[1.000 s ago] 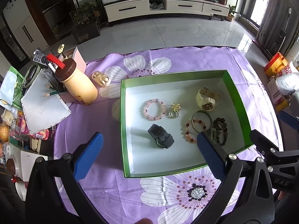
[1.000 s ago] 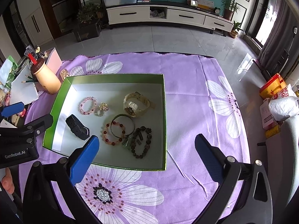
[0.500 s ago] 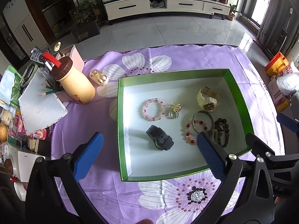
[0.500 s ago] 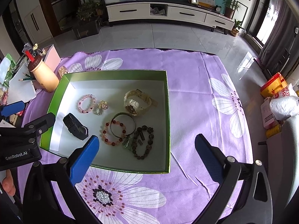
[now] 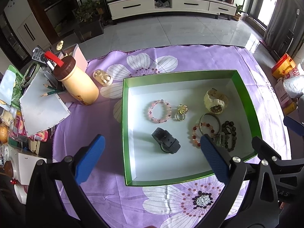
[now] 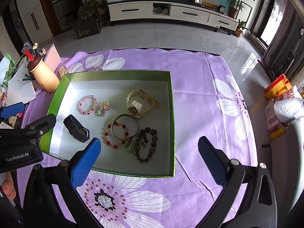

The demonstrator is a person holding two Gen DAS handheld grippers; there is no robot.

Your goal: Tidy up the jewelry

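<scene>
A green box [image 5: 125, 133] [image 6: 172, 114] with a white floor sits on the purple flowered cloth. In it lie a pink bead bracelet [image 5: 159, 111] [image 6: 88, 104], a gold ring [image 5: 181, 112] [image 6: 102, 109], a cream watch [image 5: 215, 100] [image 6: 138, 102], a black watch [image 5: 166, 143] [image 6: 76, 129], a metal bangle [image 6: 125, 126] over a red bead bracelet [image 5: 195, 134] [image 6: 114, 136], and a dark bead bracelet [image 5: 229, 134] [image 6: 148, 144]. My left gripper [image 5: 150, 159] is open above the box's near left corner. My right gripper [image 6: 148, 159] is open above the box's near right edge. Both are empty.
A cream bottle with a brown cap [image 5: 79, 85], a white earbud case [image 5: 102, 77], papers and pencils [image 5: 41, 104] crowd the left of the table. Bags and boxes [image 6: 283, 98] stand on the floor at right. The cloth [image 6: 209, 87] lies bare right of the box.
Both grippers have drifted slightly forward toward the box, so it sits a little lower in view. Both stay open; the jewelry has not moved.
</scene>
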